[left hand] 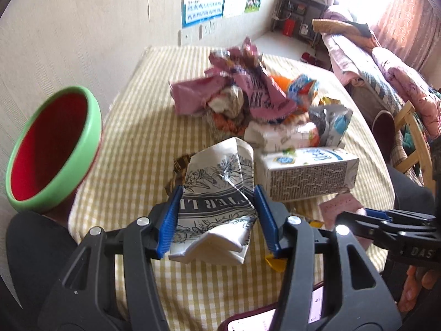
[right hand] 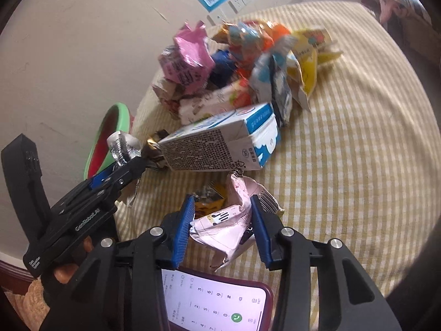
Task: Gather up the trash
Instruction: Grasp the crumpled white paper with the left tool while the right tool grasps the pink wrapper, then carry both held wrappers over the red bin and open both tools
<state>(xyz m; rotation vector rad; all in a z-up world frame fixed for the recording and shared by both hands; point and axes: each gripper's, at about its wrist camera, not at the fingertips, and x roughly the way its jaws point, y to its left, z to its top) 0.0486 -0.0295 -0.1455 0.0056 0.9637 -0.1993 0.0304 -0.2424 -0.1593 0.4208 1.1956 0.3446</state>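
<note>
- Right now, nearest you, your left tool (left hand: 217, 218) is clamped on a crumpled white paper wrapper (left hand: 217, 193) with black printed drawings, its blue pads pressed to both sides and the wrapper lifted off the checked tabletop (left hand: 132, 127).
- That wrapper looks light and soft, already creased; it should fold further under pressure, so a hold across its thick middle, as you have it, seems safer than one on a loose corner.
- Your right tool (right hand: 220, 229) has a narrow gap and straddles a crumpled pale pink packet (right hand: 226, 229). The pads sit at its sides; the left one touches it, but whether the right one presses I cannot tell for certain. It reads as a grip.
- The pink packet lies on the tabletop near its front edge, just beside a small yellow-brown wrapper (right hand: 209, 201). It seems thin and slippery, likely to slide out unless you take it at the bunched centre.
- A phone (right hand: 215, 300) with a lit dial screen lies at the near edge under the right tool; mind it.
- Behind sits a milk carton (left hand: 308, 171) on its side: stiffer, boxy, best taken across its narrow faces.
- Further back, the main heap of coloured wrappers (left hand: 242, 88) waits.
- At the left edge, a green bowl (left hand: 55, 151) with a red inside appears tilted; it is possibly where the trash goes.
</note>
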